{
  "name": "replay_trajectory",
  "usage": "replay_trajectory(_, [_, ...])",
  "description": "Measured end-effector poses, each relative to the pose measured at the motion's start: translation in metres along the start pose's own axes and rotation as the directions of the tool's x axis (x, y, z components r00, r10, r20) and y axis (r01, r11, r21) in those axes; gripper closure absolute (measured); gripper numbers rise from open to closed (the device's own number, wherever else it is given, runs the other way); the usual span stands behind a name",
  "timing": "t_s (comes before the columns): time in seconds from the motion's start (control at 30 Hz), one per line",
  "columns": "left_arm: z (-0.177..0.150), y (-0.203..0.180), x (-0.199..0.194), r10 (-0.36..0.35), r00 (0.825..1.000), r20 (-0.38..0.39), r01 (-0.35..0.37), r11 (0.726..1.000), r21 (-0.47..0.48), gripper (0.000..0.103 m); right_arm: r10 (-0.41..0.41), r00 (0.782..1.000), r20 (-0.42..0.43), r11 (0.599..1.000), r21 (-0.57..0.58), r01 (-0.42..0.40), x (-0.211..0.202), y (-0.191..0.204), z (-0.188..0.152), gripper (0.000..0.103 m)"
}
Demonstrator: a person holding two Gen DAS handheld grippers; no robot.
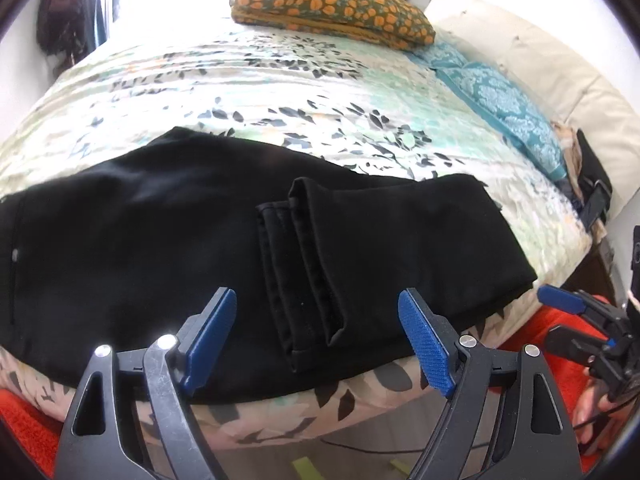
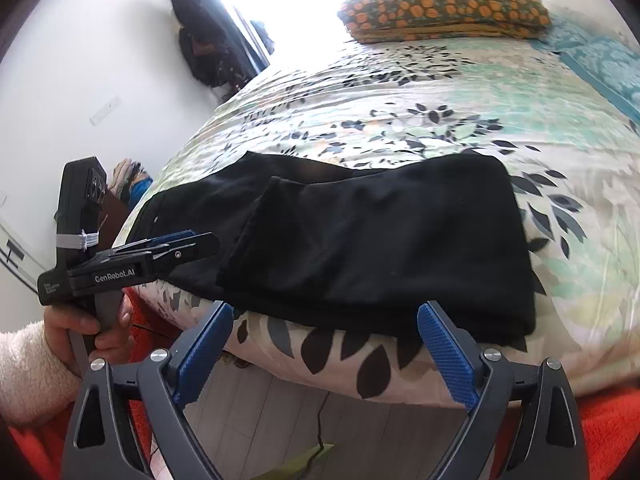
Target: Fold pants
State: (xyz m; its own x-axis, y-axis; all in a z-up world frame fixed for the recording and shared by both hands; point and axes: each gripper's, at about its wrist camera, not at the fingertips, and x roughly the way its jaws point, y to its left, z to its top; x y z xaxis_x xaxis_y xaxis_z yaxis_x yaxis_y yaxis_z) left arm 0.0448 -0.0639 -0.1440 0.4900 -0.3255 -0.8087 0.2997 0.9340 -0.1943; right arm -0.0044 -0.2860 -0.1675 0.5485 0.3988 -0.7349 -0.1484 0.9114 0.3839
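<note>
Bedroom, bright window at the far end, and I'm looking down on a bed [image 1: 280, 80] with a leaf-print quilt, an orange-spotted pillow [image 1: 332, 8] up by the head and a teal patterned cloth [image 1: 500, 100] along one side. Orange rug under me at the bed's edge.

The black pants [image 1: 200, 240] are lying on the quilt right at the near edge of the bed. From the left wrist view I read them as folded over once: the leg hems [image 1: 304, 264] sit on top of the body of the pants, roughly mid-way across, with the waist end off to the left. In the right wrist view the folded-over layer [image 2: 380, 248] lies fairly flat, its edges close to lined up with the layer below.

My left tongs [image 1: 316, 340] hang above the near edge, spread wide, nothing between the pads, right over those hems. My right tongs [image 2: 324, 348] are also spread wide and empty, sitting off the bed's edge just short of the fabric. The right view also catches the left tongs [image 2: 180, 246] side-on in a hand with a fleecy sleeve.

My call: first fold done, bundle released. What's left, I'd say, is another fold to make it compact, plus a tidy of the hems, which look a touch skewed.
</note>
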Motion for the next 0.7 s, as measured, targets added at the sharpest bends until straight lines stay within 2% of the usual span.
replay_trajectory(0.1, [0.004, -0.016, 0.004, 0.011, 1.000, -0.001, -0.011, 0.999, 0.033, 0.040, 0.011, 1.000, 0.029, 0.995, 0.102, -0.014, -0.008, -0.022, -0.003, 0.010])
replay_trajectory(0.2, [0.006, -0.023, 0.016, 0.057, 0.997, -0.057, -0.053, 0.997, 0.062, 0.046, 0.007, 0.998, 0.056, 0.993, 0.117, -0.013, -0.014, -0.025, -0.001, 0.010])
replay_trajectory(0.27, [0.005, -0.019, 0.027, 0.072, 0.992, -0.099, -0.069, 0.997, 0.038, 0.051, 0.014, 0.998, 0.058, 0.992, 0.121, -0.021, -0.018, -0.030, -0.004, 0.010])
replay_trajectory(0.3, [0.004, -0.016, 0.032, 0.076, 0.990, -0.123, -0.073, 0.997, 0.025, 0.068, 0.023, 0.998, 0.058, 0.992, 0.126, -0.030, -0.022, -0.035, -0.005, 0.010])
replay_trajectory(0.33, [0.003, -0.014, 0.037, 0.072, 0.987, -0.143, -0.071, 0.997, 0.014, 0.094, 0.032, 0.998, 0.059, 0.991, 0.130, -0.039, -0.023, -0.035, -0.005, 0.010])
replay_trajectory(0.4, [0.002, -0.011, 0.035, 0.059, 0.989, -0.138, -0.062, 0.998, -0.016, 0.100, 0.040, 0.997, 0.066, 0.991, 0.125, -0.048, -0.023, -0.034, -0.004, 0.010])
replay_trajectory(0.47, [0.004, -0.008, 0.016, 0.020, 0.994, -0.108, -0.026, 0.998, -0.052, 0.100, 0.037, 0.996, 0.079, 0.993, 0.106, -0.045, -0.025, -0.031, -0.004, 0.010])
replay_trajectory(0.57, [0.009, -0.003, -0.006, 0.026, 0.997, -0.070, -0.028, 0.999, -0.030, 0.100, 0.004, 0.994, 0.109, 0.998, 0.065, -0.011, -0.030, -0.025, -0.002, 0.010])
replay_trajectory(0.63, [0.007, 0.003, -0.002, 0.045, 0.995, -0.087, -0.047, 0.999, -0.020, 0.100, -0.091, 0.987, 0.130, 0.996, 0.037, 0.086, -0.032, -0.022, -0.001, 0.010])
replay_trajectory(0.7, [-0.001, 0.009, 0.015, 0.066, 0.989, -0.129, -0.071, 0.997, -0.032, 0.100, -0.220, 0.967, 0.124, 0.975, 0.000, 0.222, -0.020, -0.020, 0.005, 0.010])
